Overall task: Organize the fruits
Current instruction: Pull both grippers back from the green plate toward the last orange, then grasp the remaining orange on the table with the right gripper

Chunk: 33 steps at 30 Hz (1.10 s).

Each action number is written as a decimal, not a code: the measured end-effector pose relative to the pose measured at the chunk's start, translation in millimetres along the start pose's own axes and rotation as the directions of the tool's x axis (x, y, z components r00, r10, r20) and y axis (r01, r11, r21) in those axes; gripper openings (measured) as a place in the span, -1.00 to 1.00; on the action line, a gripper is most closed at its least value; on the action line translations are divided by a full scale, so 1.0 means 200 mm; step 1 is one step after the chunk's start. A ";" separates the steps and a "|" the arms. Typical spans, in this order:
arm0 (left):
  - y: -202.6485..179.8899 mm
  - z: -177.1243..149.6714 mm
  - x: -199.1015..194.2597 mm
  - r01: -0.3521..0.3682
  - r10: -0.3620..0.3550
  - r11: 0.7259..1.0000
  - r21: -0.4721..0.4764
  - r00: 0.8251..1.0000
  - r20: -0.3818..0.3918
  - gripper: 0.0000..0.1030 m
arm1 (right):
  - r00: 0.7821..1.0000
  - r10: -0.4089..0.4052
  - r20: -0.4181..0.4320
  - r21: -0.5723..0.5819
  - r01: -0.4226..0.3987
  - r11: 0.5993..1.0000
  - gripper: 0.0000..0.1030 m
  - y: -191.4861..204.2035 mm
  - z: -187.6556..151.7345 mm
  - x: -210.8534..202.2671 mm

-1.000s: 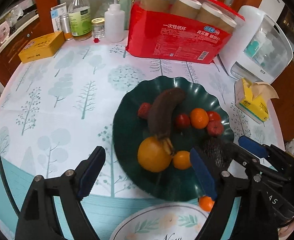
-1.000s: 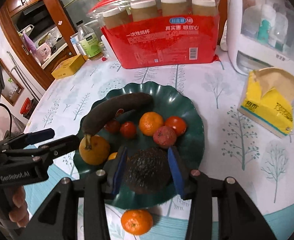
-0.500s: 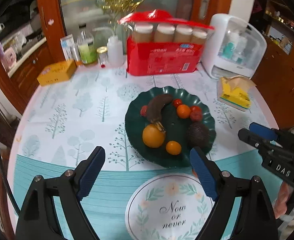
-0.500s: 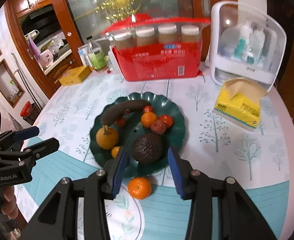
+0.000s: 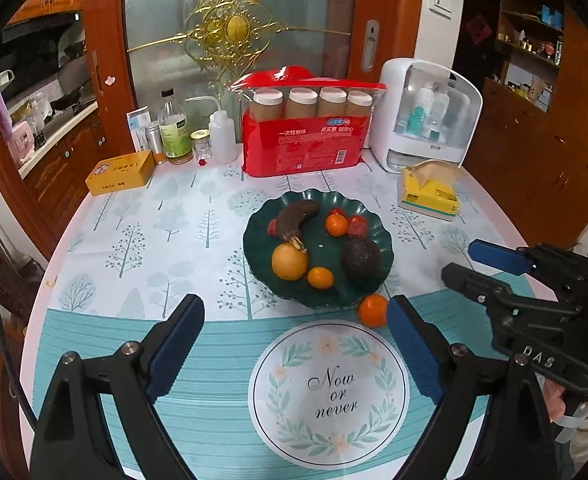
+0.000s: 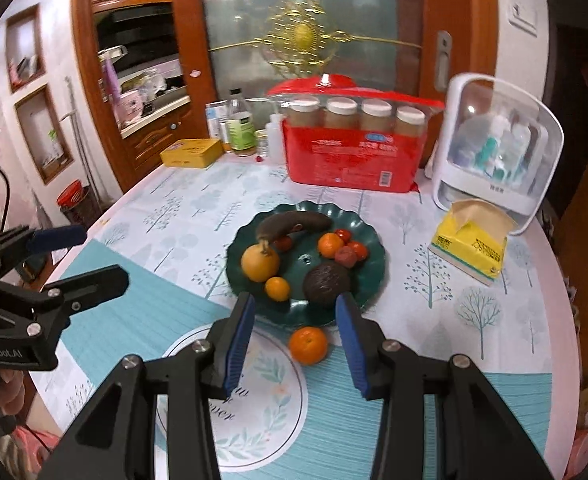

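Note:
A dark green plate [image 5: 253, 240] holds a brown banana [image 5: 298, 216], a large orange [image 5: 289, 261], a dark avocado [image 5: 360, 258], small mandarins and red fruits. One loose mandarin [image 5: 372, 310] lies on the table at the plate's near rim. My left gripper [image 5: 294, 320] hangs high over the table's near side, its jaws opening, with nothing between them. My right gripper [image 6: 295, 308] is open and holds nothing. The loose mandarin [image 6: 308, 345] shows below the gap between its jaws, and the avocado [image 6: 326, 283] is just beyond.
Behind the plate stand a red pack of paper cups [image 5: 306, 136], a white storage case [image 5: 426, 120] and a yellow tissue pack [image 5: 428, 194]. A yellow tin [image 5: 119, 172] and bottles [image 5: 175, 128] sit at the back left. A round printed mat [image 5: 330, 392] lies near me.
Both grippers drew back and up from the plate. The avocado that sat between the right jaws now lies on the plate beyond them. The left jaws spread slightly wider.

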<state>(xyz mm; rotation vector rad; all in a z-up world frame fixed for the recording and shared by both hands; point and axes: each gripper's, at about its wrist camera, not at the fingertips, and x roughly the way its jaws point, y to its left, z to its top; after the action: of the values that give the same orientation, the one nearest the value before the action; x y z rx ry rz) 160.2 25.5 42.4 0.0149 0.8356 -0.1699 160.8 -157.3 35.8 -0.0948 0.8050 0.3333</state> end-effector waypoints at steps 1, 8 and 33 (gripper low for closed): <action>-0.01 -0.02 -0.01 0.005 -0.005 1.000 0.002 1.000 0.010 0.78 | 1.000 -0.001 0.005 -0.012 0.001 1.000 -0.16 0.02 -0.01 -0.01; -0.02 -0.17 0.04 0.000 0.000 1.000 -0.013 0.999 0.048 0.87 | 1.000 0.016 -0.004 -0.045 -0.016 0.999 -0.15 0.09 -0.13 0.05; 0.08 -0.47 0.67 -0.066 0.054 0.992 -0.108 0.993 -0.106 0.87 | 0.983 -0.009 -0.183 0.004 0.010 1.000 -0.15 -0.05 -0.44 0.69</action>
<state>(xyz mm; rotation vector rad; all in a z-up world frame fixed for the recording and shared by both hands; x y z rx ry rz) 182.2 30.3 -120.6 -0.0568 0.9458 -0.0660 192.2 -149.0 -125.9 -0.1259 0.9873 0.3168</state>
